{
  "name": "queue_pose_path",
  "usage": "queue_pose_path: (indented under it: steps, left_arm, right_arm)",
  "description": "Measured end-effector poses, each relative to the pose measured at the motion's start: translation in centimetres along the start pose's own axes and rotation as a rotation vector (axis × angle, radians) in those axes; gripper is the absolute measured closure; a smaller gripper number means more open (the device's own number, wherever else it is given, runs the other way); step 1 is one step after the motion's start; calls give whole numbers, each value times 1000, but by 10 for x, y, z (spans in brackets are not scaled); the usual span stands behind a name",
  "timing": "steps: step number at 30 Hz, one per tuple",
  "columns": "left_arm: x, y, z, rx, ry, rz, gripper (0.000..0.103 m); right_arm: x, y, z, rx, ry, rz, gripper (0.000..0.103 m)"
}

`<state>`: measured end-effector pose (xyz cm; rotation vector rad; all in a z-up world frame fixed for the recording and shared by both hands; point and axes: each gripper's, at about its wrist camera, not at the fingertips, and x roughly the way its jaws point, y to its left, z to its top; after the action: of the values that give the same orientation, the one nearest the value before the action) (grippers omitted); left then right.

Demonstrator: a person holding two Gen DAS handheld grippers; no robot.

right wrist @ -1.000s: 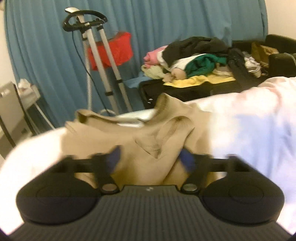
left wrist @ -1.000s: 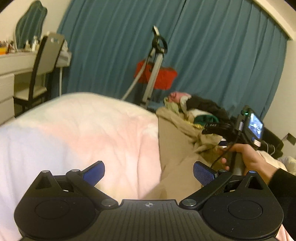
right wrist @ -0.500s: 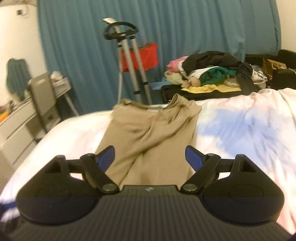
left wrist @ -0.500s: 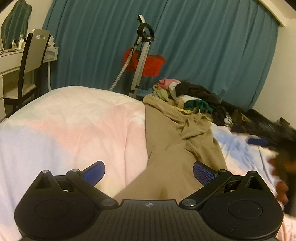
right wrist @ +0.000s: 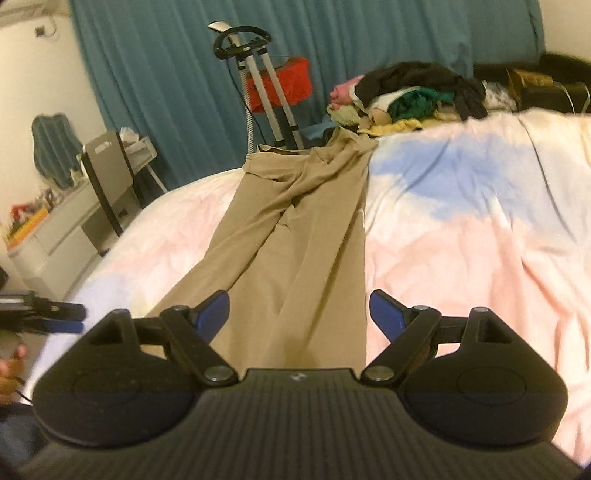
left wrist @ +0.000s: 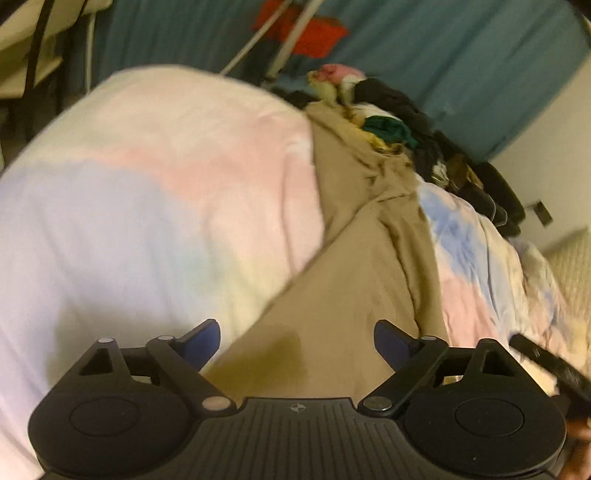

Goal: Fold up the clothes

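Tan trousers [right wrist: 295, 229] lie lengthwise on a pastel bedspread [right wrist: 461, 229], waistband far, legs running toward me. In the left wrist view the same trousers [left wrist: 354, 258] slant from upper right down to the lower middle. My left gripper [left wrist: 297, 341] hovers over the near leg end, its jaws closing but still wide, the blue pads clear of the cloth. My right gripper [right wrist: 299, 312] stands open above the legs, nothing pinched. The left gripper [right wrist: 48, 315] also shows at the left edge of the right wrist view.
A heap of mixed clothes [right wrist: 406, 96] sits beyond the bed's far edge. A garment steamer stand [right wrist: 258, 81] with a red item stands before the teal curtain [right wrist: 369, 33]. A chair [right wrist: 107, 184] and a white dresser [right wrist: 44, 236] are at left.
The right gripper drew back along the trousers, from the waistband to the leg end. The left gripper tilted downward and swung over the near leg; its jaws narrowed a little.
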<state>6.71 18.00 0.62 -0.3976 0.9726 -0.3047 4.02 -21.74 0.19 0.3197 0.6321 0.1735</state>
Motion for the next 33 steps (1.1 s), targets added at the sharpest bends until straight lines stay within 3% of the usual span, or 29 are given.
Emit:
queue_pose_path:
  steps: [7,10,12,16,17,20,22,26,29,33]
  left_arm:
    - [59,12,6,60,231,111,41]
    - [71,0,5,154,275,173,43]
    - [75,-7,5,208,290,211,56]
    - [67,-23,4,301,259,260,97]
    - [62,-33,2,340,244,271,101]
    - [43,-66,-7,468,189,286,101]
    - [25,-92,-20,563,144,257,101]
    - [3,-142,-51,656,101,167,102]
    - [5,-172,-71,668,91,113,102]
    - [38,-183,-92,601,151,87,102]
  right_arm:
    - [-17,-17,-7,83,-20,8,19]
    - [-21,-27,-9,124,-8,11,19]
    - [-24,-31,-9,145,-13,10,19]
    - [-27,-37,-7,178,-24,20,19]
    - [-28,-39,-8,188,-24,24,19]
    - [-31,-45,-9,224,-27,32,19]
    - [-33,-49,-9,247,-30,31,19]
    - [-37,-51,-7,265,-50,22,19]
    - [-37,-50,-7,254,-55,21,19]
    - [-35,-48,-9,232,-48,5,19]
